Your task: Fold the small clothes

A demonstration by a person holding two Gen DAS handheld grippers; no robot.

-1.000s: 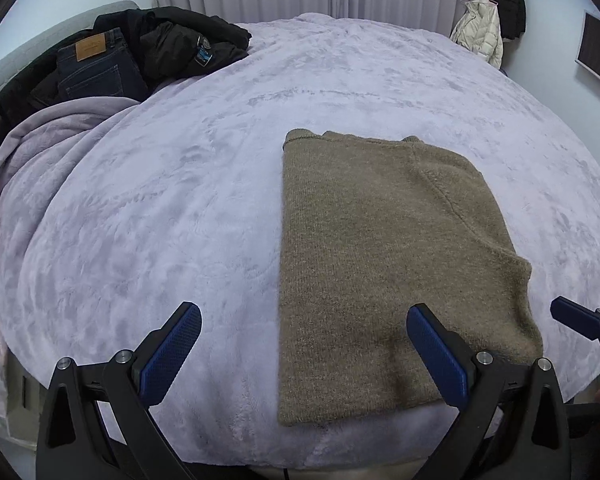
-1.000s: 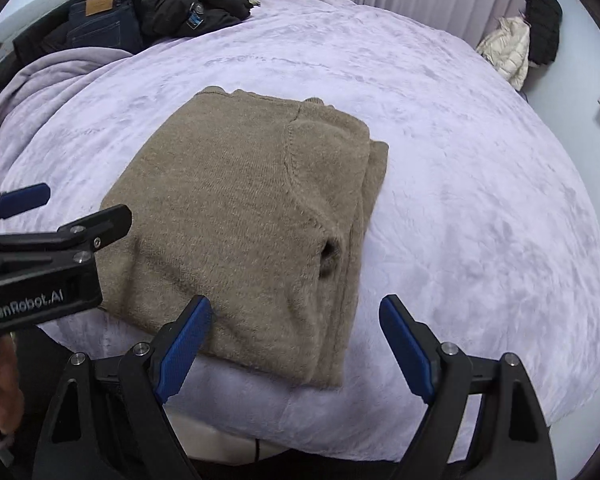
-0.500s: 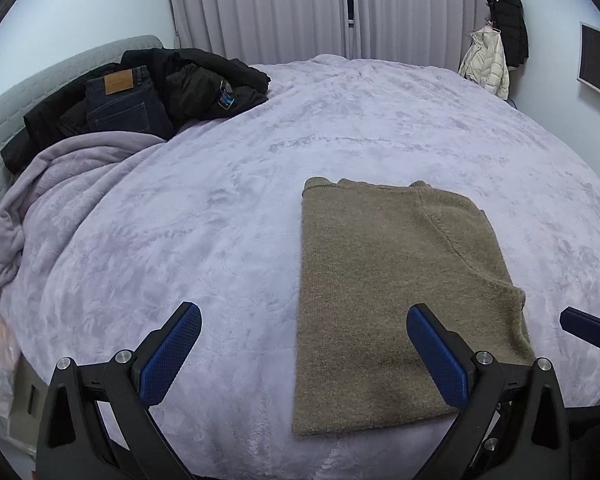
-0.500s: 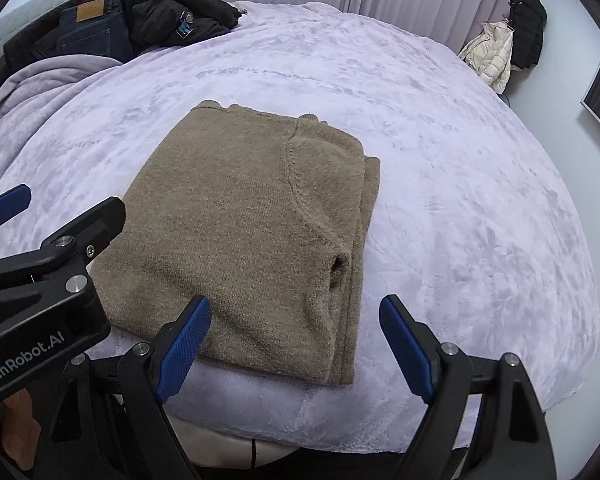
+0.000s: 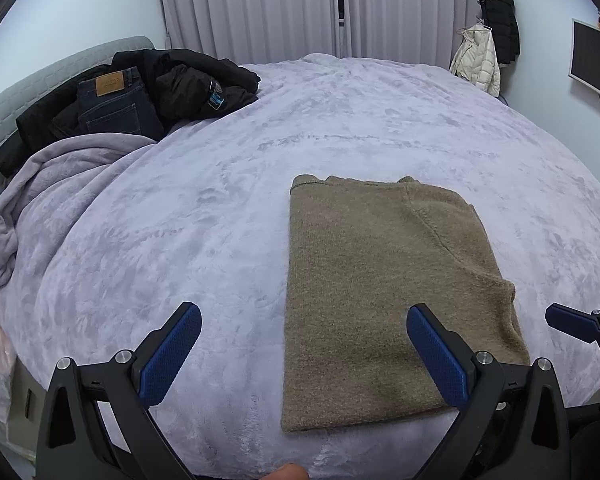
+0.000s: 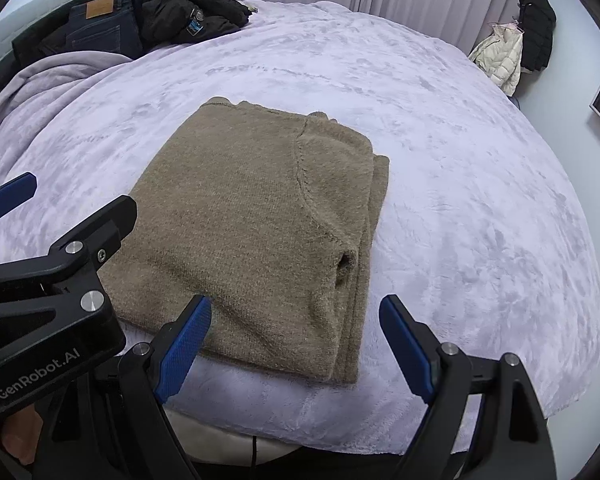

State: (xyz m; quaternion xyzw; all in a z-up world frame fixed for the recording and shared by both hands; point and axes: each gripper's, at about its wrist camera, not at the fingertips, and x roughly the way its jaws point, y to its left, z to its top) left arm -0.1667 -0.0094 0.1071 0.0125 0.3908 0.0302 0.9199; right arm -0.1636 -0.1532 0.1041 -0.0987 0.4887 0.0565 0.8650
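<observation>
A tan knit sweater (image 5: 384, 280) lies folded into a rectangle near the front edge of the bed; it also shows in the right wrist view (image 6: 260, 232), with a sleeve tucked along its right side. My left gripper (image 5: 304, 348) is open and empty, held above the bed's front edge, its right finger over the sweater's near part. My right gripper (image 6: 296, 340) is open and empty above the sweater's near right corner. The left gripper's body (image 6: 52, 280) shows at the left of the right wrist view.
The bed (image 5: 380, 120) has a lilac plush cover. A pile of dark jackets and jeans (image 5: 132, 96) lies at the far left by the headboard, with a bunched lilac blanket (image 5: 60, 184) below it. Coats (image 5: 488, 52) hang at the far right wall.
Both grippers have pulled back and tilted up from the sweater, so more of the bed and room shows. The sweater lies as before. Both stay open.
</observation>
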